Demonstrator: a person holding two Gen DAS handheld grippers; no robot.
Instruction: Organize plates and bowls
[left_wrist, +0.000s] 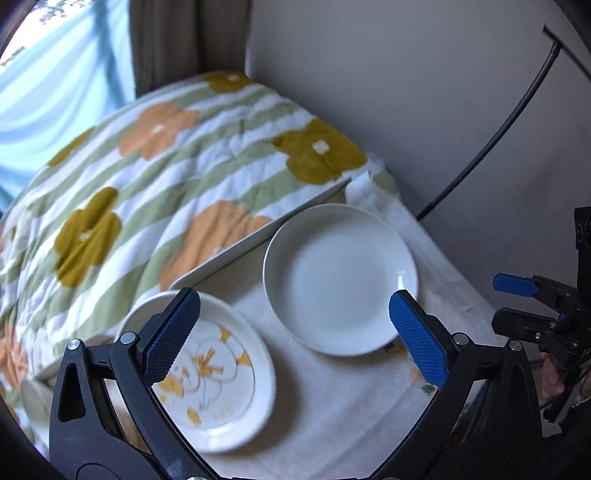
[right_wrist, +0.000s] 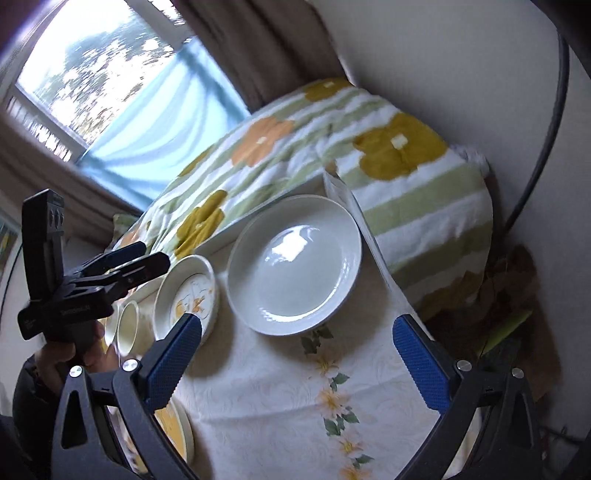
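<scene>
A plain white plate (left_wrist: 340, 277) (right_wrist: 295, 269) lies on the flowered tablecloth (right_wrist: 280, 398). To its left sits a smaller white dish with an orange pattern (left_wrist: 207, 369) (right_wrist: 192, 291). My left gripper (left_wrist: 295, 332) hangs open above both, its left pad over the patterned dish and its right pad by the plain plate's rim, nothing between them. My right gripper (right_wrist: 297, 360) is open too, over bare cloth in front of the plain plate. Each gripper shows in the other's view: the left gripper (right_wrist: 151, 258) held by a hand (right_wrist: 62, 362), the right gripper (left_wrist: 506, 302) at the frame's edge.
A cream cup (right_wrist: 127, 326) stands left of the patterned dish, and a yellow-patterned plate (right_wrist: 177, 432) lies at the near left. A white board's edge (left_wrist: 258, 236) borders the table's far side, under a striped flower blanket (left_wrist: 166, 166). Wall and a black cable (left_wrist: 498, 129) are on the right.
</scene>
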